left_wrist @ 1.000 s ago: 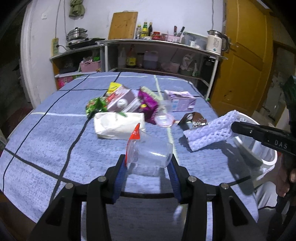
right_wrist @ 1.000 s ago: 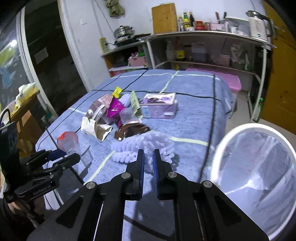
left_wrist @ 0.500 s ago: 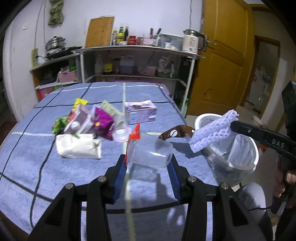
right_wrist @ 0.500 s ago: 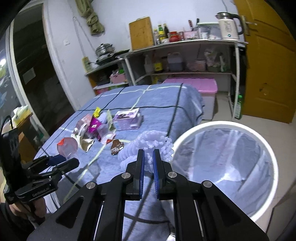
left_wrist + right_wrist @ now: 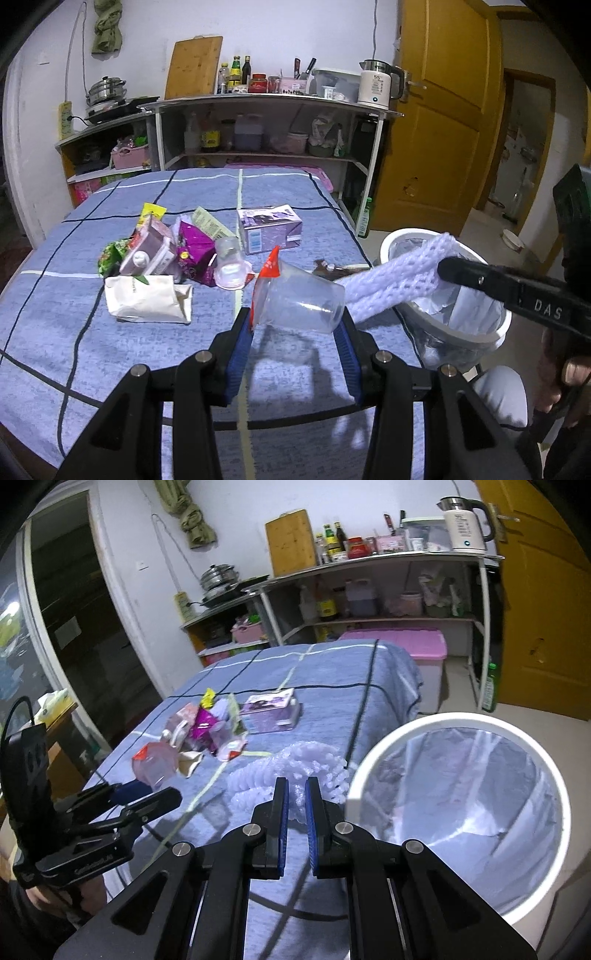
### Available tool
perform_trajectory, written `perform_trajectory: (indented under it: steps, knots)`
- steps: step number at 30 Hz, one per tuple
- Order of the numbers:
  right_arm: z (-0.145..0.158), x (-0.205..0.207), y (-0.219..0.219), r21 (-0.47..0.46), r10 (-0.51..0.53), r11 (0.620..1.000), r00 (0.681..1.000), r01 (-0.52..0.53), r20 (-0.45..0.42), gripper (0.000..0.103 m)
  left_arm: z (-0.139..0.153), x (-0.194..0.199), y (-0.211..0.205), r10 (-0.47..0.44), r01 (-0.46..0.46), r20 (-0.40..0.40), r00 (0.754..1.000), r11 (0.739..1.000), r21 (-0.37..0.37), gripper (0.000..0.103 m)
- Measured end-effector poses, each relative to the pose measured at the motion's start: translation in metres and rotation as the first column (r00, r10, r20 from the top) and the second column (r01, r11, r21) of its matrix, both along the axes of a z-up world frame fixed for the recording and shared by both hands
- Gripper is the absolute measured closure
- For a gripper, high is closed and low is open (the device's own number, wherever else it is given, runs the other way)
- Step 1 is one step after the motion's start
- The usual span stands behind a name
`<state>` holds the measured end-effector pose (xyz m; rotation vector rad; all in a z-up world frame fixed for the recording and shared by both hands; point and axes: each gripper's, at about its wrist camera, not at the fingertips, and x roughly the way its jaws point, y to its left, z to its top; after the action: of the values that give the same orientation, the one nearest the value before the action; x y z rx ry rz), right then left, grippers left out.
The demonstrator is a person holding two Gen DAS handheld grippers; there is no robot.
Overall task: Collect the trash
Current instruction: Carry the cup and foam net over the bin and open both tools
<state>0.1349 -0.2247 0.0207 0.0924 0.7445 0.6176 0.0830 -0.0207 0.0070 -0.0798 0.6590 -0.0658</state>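
Observation:
My left gripper [image 5: 295, 328] is shut on a clear plastic cup [image 5: 301, 301] with a red torn seal, held above the blue tablecloth [image 5: 147, 354]. My right gripper [image 5: 296, 794] is shut on a white foam net sleeve [image 5: 295, 764], which also shows in the left wrist view [image 5: 399, 277], held beside the rim of the white trash bin [image 5: 550, 775] lined with a clear bag. The bin also shows in the left wrist view [image 5: 469, 334]. A pile of trash lies mid-table: a white paper bag [image 5: 147, 299], a purple box [image 5: 269, 229], a magenta wrapper [image 5: 195, 251] and a small cup [image 5: 231, 262].
Shelves with bottles, a kettle [image 5: 376, 86] and a cutting board [image 5: 194, 66] stand behind the table. A yellow door [image 5: 443, 110] is at the right. A pink-lidded storage box [image 5: 413, 650] sits on the floor by the table's far end.
Both grippers have swung right toward the bin with their loads. The net sleeve has come up close to the bin's rim; the cup stays gripped.

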Motion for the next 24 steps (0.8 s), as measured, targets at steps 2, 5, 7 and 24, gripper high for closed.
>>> perform_trajectory:
  steps: [2, 5, 7, 24]
  knots:
    - [-0.002, -0.002, 0.004, -0.003, 0.012, 1.000, 1.000, -0.012, -0.004, 0.094, 0.001, -0.001, 0.002, 0.005, -0.005, 0.002, 1.000, 1.000, -0.001, 0.057]
    - [-0.002, -0.005, 0.002, -0.003, 0.006, 1.000, 1.000, -0.006, -0.004, 0.094, 0.001, -0.001, 0.003, 0.005, -0.005, 0.003, 1.000, 1.000, -0.002, 0.057]
    - [0.001, -0.005, -0.006, 0.003, -0.018, 1.000, 1.000, 0.018, 0.003, 0.094, 0.002, 0.000, 0.001, -0.001, 0.001, 0.003, 1.000, 1.000, 0.002, 0.057]
    - [0.011, -0.007, -0.114, 0.025, -0.280, 0.960, 0.960, 0.280, 0.006, 0.094, 0.008, 0.036, -0.075, -0.209, 0.209, 0.010, 0.978, 0.978, -0.021, 0.057]
